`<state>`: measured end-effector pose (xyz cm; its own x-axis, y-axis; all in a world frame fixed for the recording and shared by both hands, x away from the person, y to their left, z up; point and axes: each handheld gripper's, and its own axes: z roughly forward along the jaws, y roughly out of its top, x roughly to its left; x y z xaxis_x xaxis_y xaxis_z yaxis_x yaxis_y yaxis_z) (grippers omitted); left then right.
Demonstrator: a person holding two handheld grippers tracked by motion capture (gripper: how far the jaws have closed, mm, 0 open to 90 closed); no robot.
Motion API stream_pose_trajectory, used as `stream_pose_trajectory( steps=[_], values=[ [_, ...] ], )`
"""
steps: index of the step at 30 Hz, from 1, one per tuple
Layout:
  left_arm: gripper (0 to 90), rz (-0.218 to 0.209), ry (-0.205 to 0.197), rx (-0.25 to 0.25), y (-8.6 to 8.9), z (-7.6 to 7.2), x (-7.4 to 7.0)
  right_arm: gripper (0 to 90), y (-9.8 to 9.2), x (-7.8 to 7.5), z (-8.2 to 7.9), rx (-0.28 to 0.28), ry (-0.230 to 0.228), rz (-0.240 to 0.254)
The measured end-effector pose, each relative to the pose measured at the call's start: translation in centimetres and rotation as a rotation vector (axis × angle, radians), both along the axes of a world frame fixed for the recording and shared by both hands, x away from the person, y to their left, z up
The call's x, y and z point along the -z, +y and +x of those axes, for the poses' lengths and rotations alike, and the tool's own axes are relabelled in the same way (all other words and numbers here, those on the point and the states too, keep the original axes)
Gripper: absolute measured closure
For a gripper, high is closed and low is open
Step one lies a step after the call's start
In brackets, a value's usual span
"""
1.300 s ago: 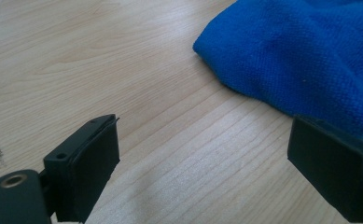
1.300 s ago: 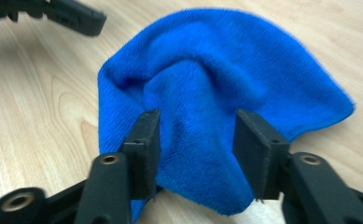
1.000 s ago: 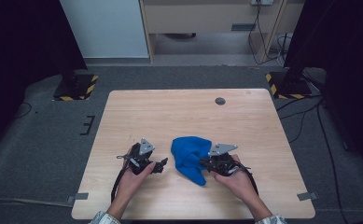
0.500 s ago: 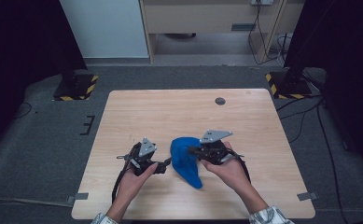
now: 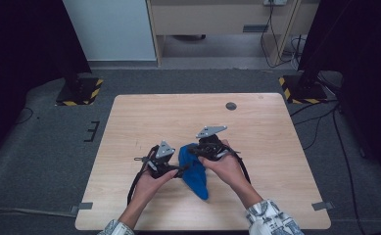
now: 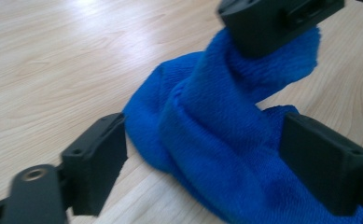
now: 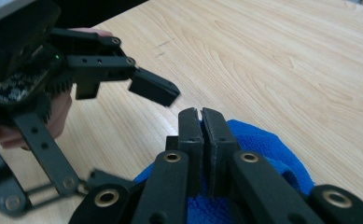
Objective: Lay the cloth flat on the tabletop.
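Observation:
A blue terry cloth (image 5: pixel 198 177) lies bunched on the wooden table (image 5: pixel 256 127), its upper end lifted. My right gripper (image 5: pixel 194 151) is shut on that raised fold. In the left gripper view its black jaws pinch the top of the blue cloth (image 6: pixel 226 121). In the right gripper view my right gripper (image 7: pixel 201 122) has its pads pressed together, with the cloth (image 7: pixel 263 144) hanging under them. My left gripper (image 6: pixel 212 158) straddles the lower part of the cloth. Its jaws have just been closing, and they still stand wide on either side of it. The left gripper (image 5: pixel 180 169) sits at the cloth's left edge.
A small dark round disc (image 5: pixel 231 105) sits in the table top near the far edge. Two stands with yellow-black striped bases (image 5: pixel 80 90) flank the table on the floor. Cables trail from both grippers toward the person's forearms (image 5: pixel 139 205).
My right gripper has moved left and up with the cloth's edge, which pulls the cloth into a narrower, taller bunch. My left gripper has shifted right, up against the cloth.

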<state>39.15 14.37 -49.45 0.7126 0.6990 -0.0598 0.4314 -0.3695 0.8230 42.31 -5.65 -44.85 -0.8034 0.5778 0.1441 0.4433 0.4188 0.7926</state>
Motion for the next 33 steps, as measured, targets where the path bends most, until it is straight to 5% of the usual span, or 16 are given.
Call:
stream_pose_trajectory(
  steps=[1,10,11,15,16,27,31,33],
  values=[
    [20.1,0.026,-0.018,0.000,-0.4,0.2,0.0,87.1,0.0,0.1,0.1,0.001,0.002,-0.002],
    [54.6,0.046,-0.017,0.056,-1.4,1.1,0.2,85.2,-0.6,0.4,0.1,0.019,0.008,-0.017],
    [64.9,0.037,-0.004,0.069,-1.5,1.3,0.2,82.3,-0.8,0.6,0.0,0.024,0.014,-0.014],
    [77.9,0.011,0.027,0.086,-1.8,1.7,0.3,73.7,-1.2,0.8,-0.1,0.041,0.017,-0.007],
    [80.4,0.008,0.037,0.093,-1.8,1.8,0.4,65.8,-1.8,0.9,-0.4,0.060,0.017,-0.005],
    [83.7,-0.021,0.059,0.053,-1.1,1.8,0.1,36.1,-6.0,1.5,-3.0,0.126,-0.033,0.017],
    [83.6,-0.019,0.059,0.041,-1.0,1.8,0.2,38.1,-7.1,2.2,-3.8,0.141,-0.036,0.033],
    [83.4,-0.016,0.053,0.036,-1.0,1.7,0.1,49.0,-7.4,3.1,-3.9,0.130,-0.032,0.018]
  ],
)
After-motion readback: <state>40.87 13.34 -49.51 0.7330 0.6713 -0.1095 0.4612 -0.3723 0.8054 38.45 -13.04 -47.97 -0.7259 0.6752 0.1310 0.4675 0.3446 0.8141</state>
